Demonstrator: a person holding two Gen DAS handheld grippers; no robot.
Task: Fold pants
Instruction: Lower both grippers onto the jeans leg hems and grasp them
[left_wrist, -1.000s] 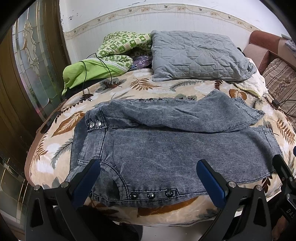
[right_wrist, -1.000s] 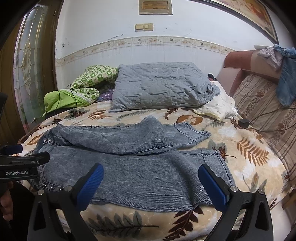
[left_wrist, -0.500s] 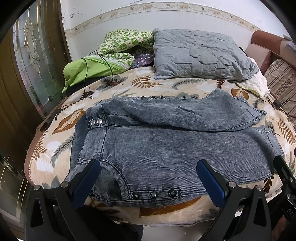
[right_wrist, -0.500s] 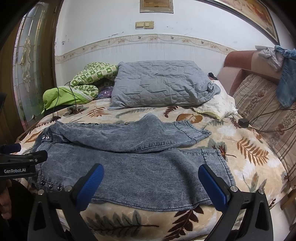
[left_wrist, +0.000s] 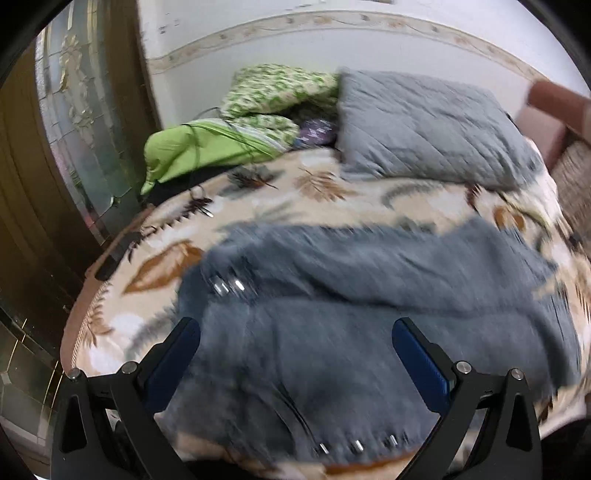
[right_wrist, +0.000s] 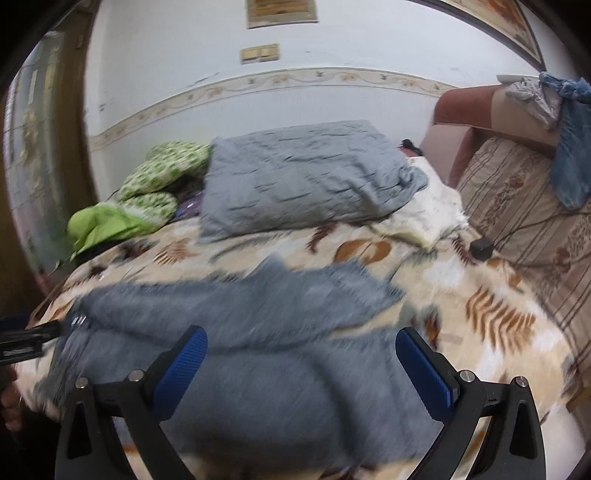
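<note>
Ahead of both tongs the pants (left_wrist: 369, 332) lie flat across the bed (left_wrist: 332, 192), waist by my left tongs (left_wrist: 295, 354), legs running toward my right tongs (right_wrist: 301, 363). Both pairs are spread wide and gripping nothing, hovering over the near edge of the denim. One leg sits partly over the other beyond the fingers, so I judge the lengthwise fold is only begun. Beyond the pants, a grey pillow (right_wrist: 306, 177) leaves room for folding
</note>
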